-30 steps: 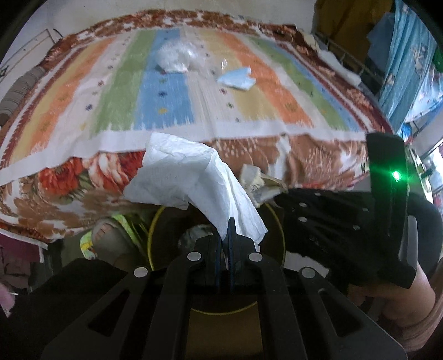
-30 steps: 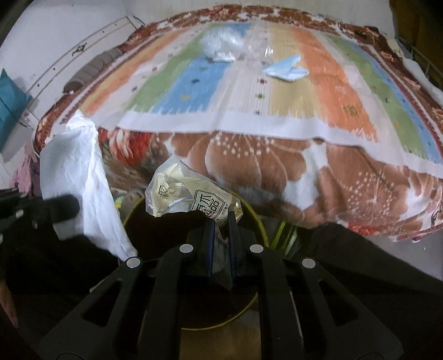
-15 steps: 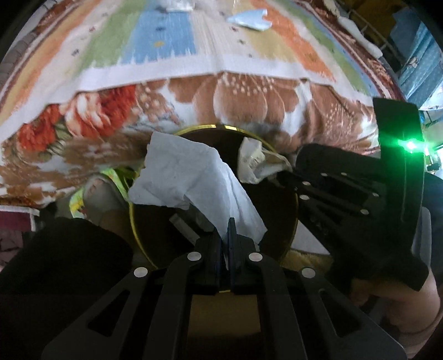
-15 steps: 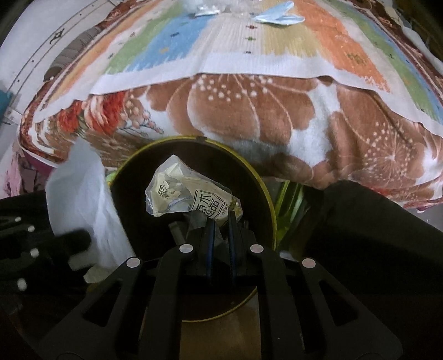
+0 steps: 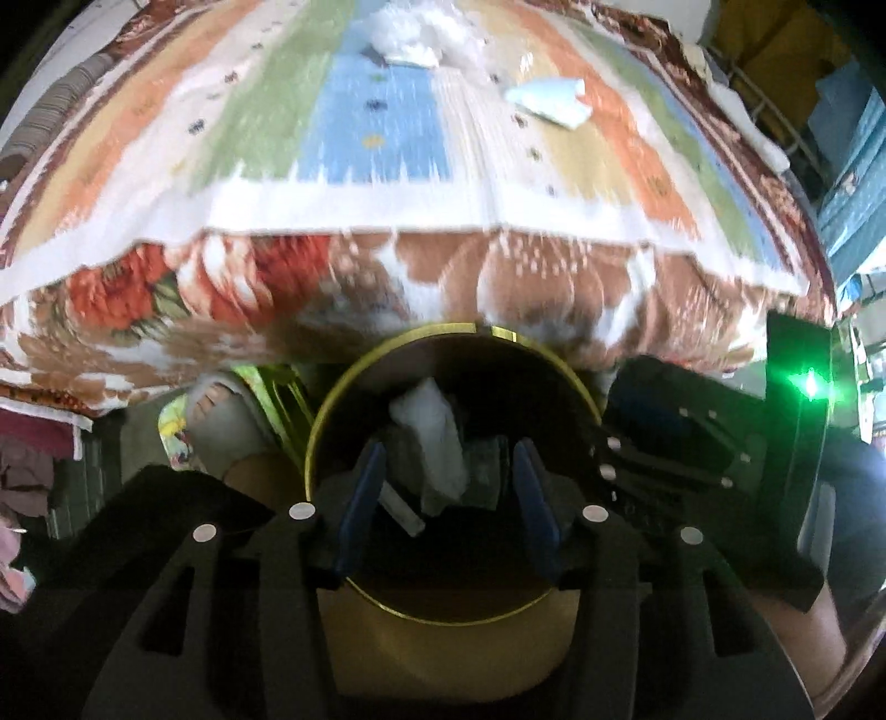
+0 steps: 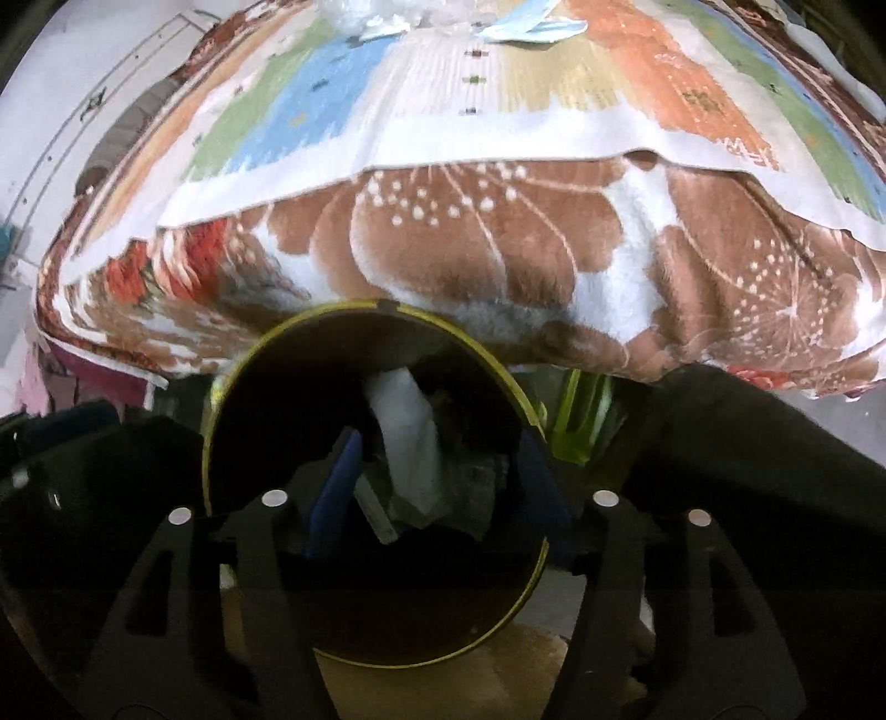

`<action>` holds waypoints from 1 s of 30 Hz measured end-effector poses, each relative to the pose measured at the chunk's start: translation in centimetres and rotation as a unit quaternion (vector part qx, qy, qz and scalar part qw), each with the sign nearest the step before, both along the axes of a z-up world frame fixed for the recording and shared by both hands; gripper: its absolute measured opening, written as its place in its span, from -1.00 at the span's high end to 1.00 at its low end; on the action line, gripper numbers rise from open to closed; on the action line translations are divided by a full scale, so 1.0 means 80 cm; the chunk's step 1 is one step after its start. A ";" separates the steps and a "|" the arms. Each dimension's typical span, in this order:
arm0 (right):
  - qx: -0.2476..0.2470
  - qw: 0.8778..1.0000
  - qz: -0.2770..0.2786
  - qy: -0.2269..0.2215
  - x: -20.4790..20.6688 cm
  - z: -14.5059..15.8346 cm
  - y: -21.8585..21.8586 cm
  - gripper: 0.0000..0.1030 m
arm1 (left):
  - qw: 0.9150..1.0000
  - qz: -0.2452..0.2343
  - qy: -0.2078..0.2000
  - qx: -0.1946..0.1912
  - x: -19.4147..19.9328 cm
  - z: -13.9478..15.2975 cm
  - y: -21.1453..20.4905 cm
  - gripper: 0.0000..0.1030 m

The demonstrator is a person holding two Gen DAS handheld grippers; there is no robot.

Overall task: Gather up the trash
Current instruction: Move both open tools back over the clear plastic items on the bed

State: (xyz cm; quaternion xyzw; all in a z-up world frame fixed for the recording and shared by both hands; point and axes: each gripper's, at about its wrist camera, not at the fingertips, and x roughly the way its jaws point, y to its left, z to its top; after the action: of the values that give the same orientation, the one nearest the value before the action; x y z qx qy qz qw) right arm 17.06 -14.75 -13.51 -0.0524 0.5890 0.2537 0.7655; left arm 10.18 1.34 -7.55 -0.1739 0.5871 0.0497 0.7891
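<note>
A round dark bin with a yellow rim [image 5: 354, 382] [image 6: 476, 349] stands on the floor against the bed. A white tissue [image 5: 432, 437] [image 6: 410, 437] and a crumpled wrapper [image 6: 476, 487] lie inside it. My left gripper [image 5: 446, 498] is open and empty over the bin mouth. My right gripper [image 6: 437, 498] is open and empty over the same bin. On the bed, far back, lie a clear crumpled plastic bag [image 5: 415, 39] [image 6: 382, 16] and a light blue paper scrap [image 5: 548, 99] [image 6: 531, 27].
The bed with a striped sheet [image 5: 387, 138] over a floral blanket [image 6: 498, 249] fills the upper view. The right gripper's body with a green light [image 5: 808, 382] sits right of the bin. A foot in a green sandal [image 5: 221, 421] is left of the bin.
Both grippers opened. The tissue dropped from the left and the wrapper from the right into the bin. Both views tilted up toward the bed.
</note>
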 end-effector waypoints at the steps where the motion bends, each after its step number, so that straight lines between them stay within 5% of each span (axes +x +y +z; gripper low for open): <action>1: -0.002 1.000 0.005 -0.011 0.001 0.006 0.002 -0.18 | 1.000 0.005 -0.007 0.001 0.005 0.007 0.008 0.01; 10: 0.015 0.998 0.034 -0.041 0.020 0.044 0.015 -0.30 | 0.998 0.045 -0.047 0.003 0.040 0.040 0.053 -0.27; 12: 0.034 0.998 0.041 -0.036 0.032 0.055 0.017 -0.48 | 0.997 0.053 -0.062 -0.001 0.045 0.049 0.060 -0.33; 22: 0.040 0.996 0.030 -0.069 0.070 0.085 0.025 -0.50 | 0.988 0.063 -0.135 0.033 0.080 0.085 0.074 -0.60; 25: 0.042 0.996 0.033 -0.074 0.081 0.095 0.030 -0.62 | 0.983 0.071 -0.165 0.047 0.087 0.098 0.081 -0.60; 30: 0.044 0.993 0.037 -0.104 0.106 0.115 0.037 -0.82 | 0.970 0.088 -0.213 0.082 0.110 0.114 0.098 -0.89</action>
State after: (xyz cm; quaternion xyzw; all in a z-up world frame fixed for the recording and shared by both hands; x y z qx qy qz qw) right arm 25.57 -11.78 -4.33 -0.0665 0.4924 0.3012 0.8138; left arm 19.00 9.20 1.54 -0.1656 0.3823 0.1286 0.8999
